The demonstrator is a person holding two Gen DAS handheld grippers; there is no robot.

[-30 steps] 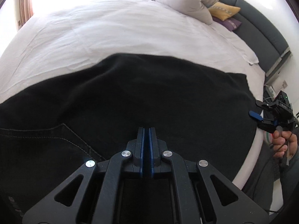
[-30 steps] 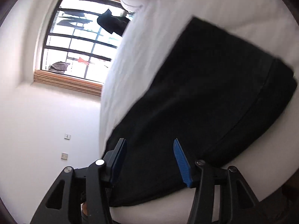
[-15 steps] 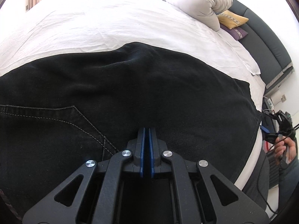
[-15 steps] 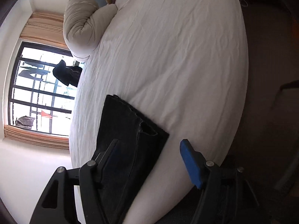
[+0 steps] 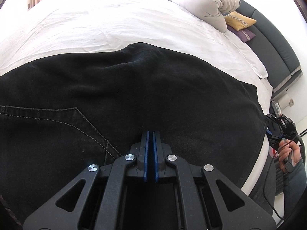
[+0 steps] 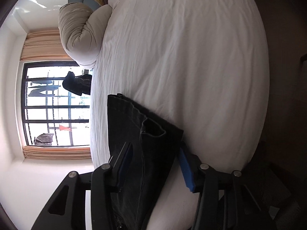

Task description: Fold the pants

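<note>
Black denim pants [image 5: 134, 95] lie spread flat on the white bed [image 5: 115, 23]; a stitched back pocket shows at the left. My left gripper [image 5: 150, 134] is shut with nothing visible between its blue pads, low over the middle of the pants. My right gripper [image 6: 153, 155] is open, rolled sideways at the bed's edge. Its fingers straddle the hem end of the pants [image 6: 145, 134], one blue pad [image 6: 186, 168] on the bed side. It also shows in the left wrist view [image 5: 278, 132], held in a hand at the pants' right end.
A rolled beige duvet [image 5: 207, 5] and yellow and purple pillows [image 5: 239, 21] lie at the head of the bed by a dark headboard [image 5: 274, 44]. A window [image 6: 55, 105] with curtains stands beyond the bed. Cables hang near the right hand.
My left gripper has dropped closer to the pants, still shut. My right gripper has swung round and moved in at the hem end, so the fabric now sits between its open fingers.
</note>
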